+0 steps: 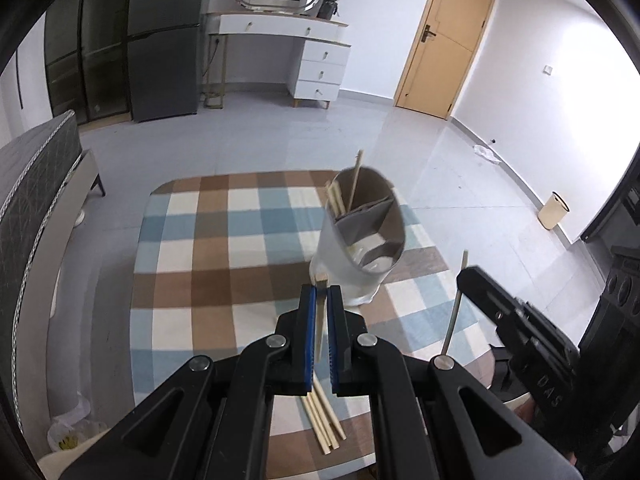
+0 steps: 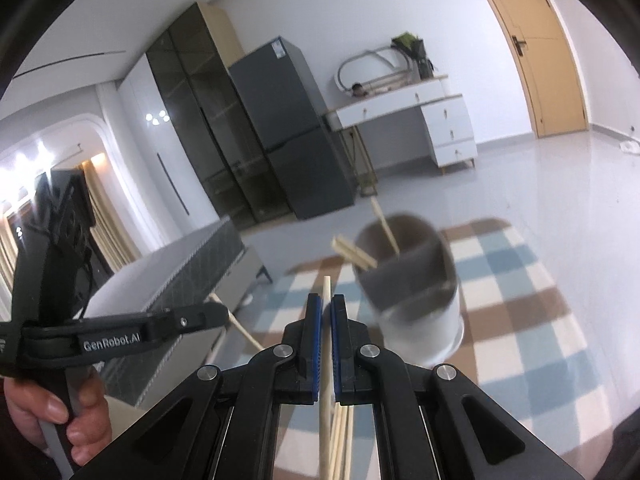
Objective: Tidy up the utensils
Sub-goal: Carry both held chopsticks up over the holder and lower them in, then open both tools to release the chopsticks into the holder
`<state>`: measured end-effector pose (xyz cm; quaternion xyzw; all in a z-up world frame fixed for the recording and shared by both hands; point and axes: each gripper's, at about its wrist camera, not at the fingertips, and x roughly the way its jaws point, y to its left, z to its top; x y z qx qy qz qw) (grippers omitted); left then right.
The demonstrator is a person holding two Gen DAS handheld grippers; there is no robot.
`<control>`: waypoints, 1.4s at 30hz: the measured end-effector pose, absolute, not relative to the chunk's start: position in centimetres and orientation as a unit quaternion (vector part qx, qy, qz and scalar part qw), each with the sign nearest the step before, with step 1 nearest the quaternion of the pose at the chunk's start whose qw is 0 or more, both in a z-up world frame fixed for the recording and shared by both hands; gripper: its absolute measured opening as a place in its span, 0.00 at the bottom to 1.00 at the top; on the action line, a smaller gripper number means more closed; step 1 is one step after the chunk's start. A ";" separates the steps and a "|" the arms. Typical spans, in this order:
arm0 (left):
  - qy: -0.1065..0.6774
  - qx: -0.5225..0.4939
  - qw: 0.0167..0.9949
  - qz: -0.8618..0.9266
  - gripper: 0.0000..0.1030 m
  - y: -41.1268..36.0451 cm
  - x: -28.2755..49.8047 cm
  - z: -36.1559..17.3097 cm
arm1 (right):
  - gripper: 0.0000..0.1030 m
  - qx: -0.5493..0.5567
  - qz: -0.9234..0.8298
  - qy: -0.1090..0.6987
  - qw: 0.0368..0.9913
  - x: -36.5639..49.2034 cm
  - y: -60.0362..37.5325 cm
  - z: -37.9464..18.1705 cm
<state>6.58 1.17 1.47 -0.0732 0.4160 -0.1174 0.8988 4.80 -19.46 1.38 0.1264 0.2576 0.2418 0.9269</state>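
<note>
A white utensil holder (image 1: 352, 268) with a grey divider stands on the checked tablecloth (image 1: 224, 264); several wooden chopsticks (image 1: 340, 196) stick out of its far-left compartment. My left gripper (image 1: 320, 292) is shut on one wooden chopstick (image 1: 319, 320), just in front of the holder. My right gripper (image 2: 326, 300) is shut on another chopstick (image 2: 326, 344), left of the holder (image 2: 424, 320). It also shows in the left wrist view (image 1: 468, 276) with its chopstick (image 1: 456, 304). Loose chopsticks (image 1: 322, 420) lie on the cloth below my left gripper.
The table's near edge (image 1: 320, 468) is rounded. Beyond the table are grey floor, a bed (image 1: 36, 184), a dark fridge (image 1: 164, 40), a white dresser (image 1: 316, 60) and a wooden door (image 1: 444, 40). A small bin (image 1: 554, 210) stands by the right wall.
</note>
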 end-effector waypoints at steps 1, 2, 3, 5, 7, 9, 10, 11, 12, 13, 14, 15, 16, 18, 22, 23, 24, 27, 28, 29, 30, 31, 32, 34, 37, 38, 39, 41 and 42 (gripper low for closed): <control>0.415 -0.075 0.899 -0.121 0.01 1.1 6.8 2.0 | 0.04 0.127 0.242 0.253 0.928 5.1 -19.6 1.9; 0.414 -0.076 0.899 -0.123 0.01 1.0 7.0 2.4 | 0.04 0.125 0.243 0.244 0.931 5.4 -19.9 2.6; 0.411 -0.076 0.899 -0.126 0.01 0.8 7.2 2.9 | 0.04 0.123 0.242 0.238 0.932 5.5 -20.0 3.1; 0.405 -0.076 0.901 -0.134 0.01 0.6 7.6 4.0 | 0.04 0.117 0.243 0.219 0.938 6.4 -20.2 4.7; 0.398 -0.082 0.902 -0.142 0.01 0.3 8.3 5.0 | 0.04 0.115 0.245 0.203 0.941 7.2 -20.5 6.0; 0.394 -0.092 0.902 -0.151 0.01 0.2 9.2 6.3 | 0.04 0.113 0.244 0.186 0.945 8.2 -20.6 7.0; 0.391 -0.095 0.902 -0.153 0.01 0.1 9.7 6.9 | 0.04 0.113 0.244 0.180 0.946 8.7 -20.7 7.5; 0.388 -0.098 0.904 -0.154 0.01 0.1 10.1 7.5 | 0.04 0.112 0.244 0.176 0.947 9.1 -20.6 7.8; 0.385 -0.100 0.904 -0.155 0.01 0.1 10.5 7.9 | 0.04 0.111 0.243 0.167 0.949 9.9 -20.6 8.4; 0.382 -0.102 0.905 -0.156 0.01 0.1 11.0 8.5 | 0.04 0.109 0.243 0.160 0.950 10.5 -20.5 8.9; 0.379 -0.102 0.906 -0.156 0.01 0.1 11.3 8.8 | 0.04 0.108 0.242 0.153 0.952 11.1 -20.5 9.4; 0.376 -0.102 0.908 -0.156 0.01 0.0 11.8 9.3 | 0.04 0.106 0.240 0.144 0.954 11.7 -20.4 9.9; 0.373 -0.101 0.909 -0.157 0.01 0.0 12.2 9.6 | 0.04 0.106 0.238 0.138 0.955 12.2 -20.5 10.3; 0.368 -0.099 0.911 -0.159 0.01 -0.2 13.2 10.3 | 0.04 0.108 0.234 0.125 0.958 13.7 -20.3 11.1; 0.366 -0.095 0.912 -0.163 0.01 -0.6 15.3 10.6 | 0.04 0.113 0.224 0.110 0.962 16.4 -20.0 11.9; 0.365 -0.092 0.912 -0.163 0.01 -0.8 16.0 10.5 | 0.04 0.114 0.217 0.107 0.964 17.2 -20.0 11.8; 0.364 -0.090 0.913 -0.162 0.01 -0.8 16.4 10.4 | 0.04 0.113 0.209 0.104 0.966 17.7 -19.8 11.6; 0.366 -0.085 0.913 -0.160 0.01 -1.2 17.9 9.7 | 0.04 0.120 0.187 0.104 0.969 19.3 -19.9 10.5; 0.367 -0.083 0.913 -0.160 0.01 -1.3 18.2 9.6 | 0.04 0.131 0.180 0.109 0.969 20.2 -19.9 9.7; 0.370 -0.080 0.912 -0.159 0.01 -1.4 18.8 9.1 | 0.04 0.137 0.175 0.112 0.969 20.8 -20.0 9.2; 0.371 -0.079 0.911 -0.159 0.01 -1.5 19.1 9.0 | 0.04 0.141 0.173 0.114 0.968 21.2 -20.2 8.8; 0.373 -0.078 0.911 -0.158 0.01 -1.5 19.5 8.6 | 0.04 0.147 0.166 0.117 0.968 21.9 -20.3 8.1; 0.376 -0.076 0.910 -0.158 0.01 -1.5 19.9 8.3 | 0.04 0.152 0.164 0.119 0.967 22.3 -20.5 7.6; 0.381 -0.074 0.908 -0.159 0.01 -1.6 20.4 7.9 | 0.04 0.160 0.160 0.123 0.966 23.3 -20.8 6.8; 0.392 -0.072 0.903 -0.157 0.01 -1.6 21.2 6.9 | 0.04 0.171 0.150 0.130 0.965 24.2 -21.2 5.3; 0.396 -0.071 0.902 -0.157 0.01 -1.7 21.4 6.6 | 0.04 0.175 0.147 0.132 0.965 24.6 -21.3 5.0; 0.399 -0.072 0.900 -0.158 0.01 -1.8 21.5 6.4 | 0.04 0.181 0.144 0.135 0.964 24.8 -21.5 4.5; 0.407 -0.071 0.897 -0.160 0.01 -2.0 21.8 5.9 | 0.04 0.191 0.137 0.138 0.962 25.2 -21.8 3.9; 0.410 -0.068 0.895 -0.161 0.01 -2.2 21.9 5.7 | 0.04 0.194 0.136 0.137 0.962 25.3 -21.9 3.8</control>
